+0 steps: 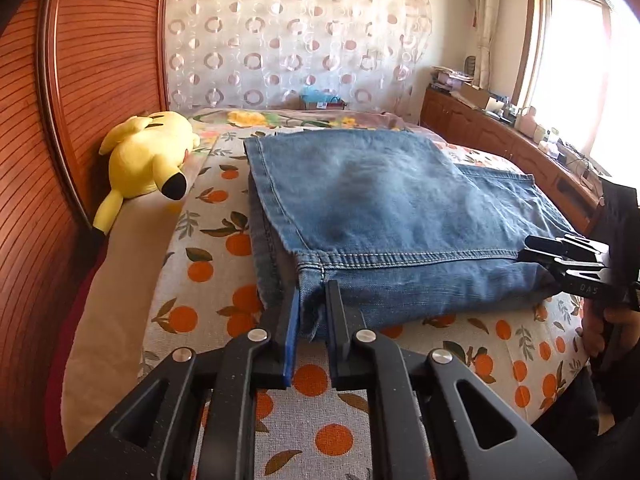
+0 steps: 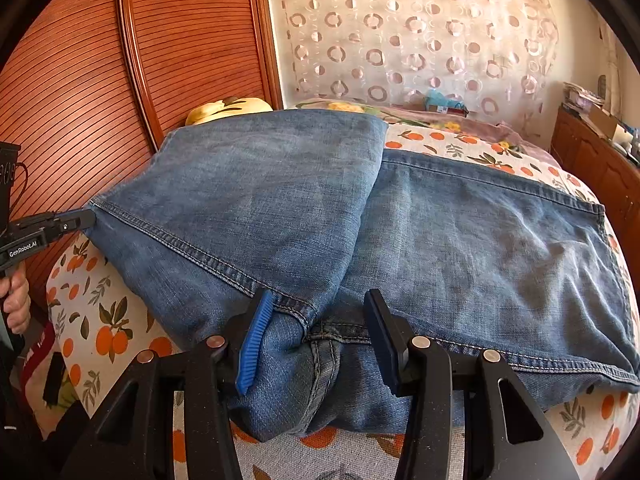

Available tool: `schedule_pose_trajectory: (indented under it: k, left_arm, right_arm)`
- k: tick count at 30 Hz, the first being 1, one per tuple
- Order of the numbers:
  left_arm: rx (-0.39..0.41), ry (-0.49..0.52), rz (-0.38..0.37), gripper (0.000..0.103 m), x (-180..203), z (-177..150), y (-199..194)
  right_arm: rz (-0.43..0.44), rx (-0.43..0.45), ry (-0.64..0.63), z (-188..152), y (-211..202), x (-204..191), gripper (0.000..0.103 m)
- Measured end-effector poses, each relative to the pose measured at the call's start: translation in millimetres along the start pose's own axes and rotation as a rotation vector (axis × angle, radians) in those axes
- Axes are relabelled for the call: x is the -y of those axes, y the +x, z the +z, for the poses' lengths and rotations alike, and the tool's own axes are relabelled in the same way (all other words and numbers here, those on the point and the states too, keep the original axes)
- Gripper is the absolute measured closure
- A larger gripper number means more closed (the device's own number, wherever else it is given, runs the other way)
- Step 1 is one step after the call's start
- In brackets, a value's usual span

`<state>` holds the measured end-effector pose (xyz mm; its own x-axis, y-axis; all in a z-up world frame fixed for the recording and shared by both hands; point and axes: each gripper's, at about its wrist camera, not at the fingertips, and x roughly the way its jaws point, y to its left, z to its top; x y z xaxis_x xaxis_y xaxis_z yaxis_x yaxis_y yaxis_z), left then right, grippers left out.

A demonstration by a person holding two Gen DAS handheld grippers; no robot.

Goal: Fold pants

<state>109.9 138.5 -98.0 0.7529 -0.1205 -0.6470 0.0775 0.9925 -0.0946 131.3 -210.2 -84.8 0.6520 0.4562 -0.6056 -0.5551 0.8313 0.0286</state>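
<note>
Blue jeans point(image 1: 380, 208) lie folded on the bed, one layer doubled over another. My left gripper point(image 1: 313, 290) is shut on the near left corner of the top layer, with denim pinched between its pads. In the right wrist view the left gripper point(image 2: 76, 220) bites that same corner from the left. My right gripper point(image 2: 319, 296) is closed around a thick bunched fold of the jeans point(image 2: 280, 200) at the near edge, both pads pressing on the cloth. From the left wrist view, the right gripper point(image 1: 532, 248) clamps the jeans' right end.
The bed sheet point(image 1: 224, 248) has an orange-fruit print. A yellow plush toy point(image 1: 148, 156) lies at the far left by the wooden headboard point(image 1: 80, 80). A low wooden cabinet point(image 1: 500, 136) with clutter runs along the right under the window. A person's hand point(image 1: 600, 328) holds the right gripper.
</note>
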Motion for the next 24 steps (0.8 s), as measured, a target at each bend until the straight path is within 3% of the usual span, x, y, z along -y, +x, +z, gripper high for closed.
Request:
schedule_pose_trajectory:
  k: [4,8,14,24]
  left_arm:
    - [0.024,0.012,0.022,0.083,3,8,-10]
    - [0.057,0.022,0.004,0.056,10,19,-15]
    - [0.068,0.069,-0.032,0.033,38,33,-4]
    - [0.022,0.122,-0.1,0.033,92,37,44]
  right_arm:
    - [0.001,0.001,0.003,0,0,1,0.054]
    - [0.002,0.002,0.008,0,0,1,0.054]
    - [0.002,0.005,0.013,0,1,1,0.054]
    - [-0.044,0.043,0.02,-2,-11,1,0.054]
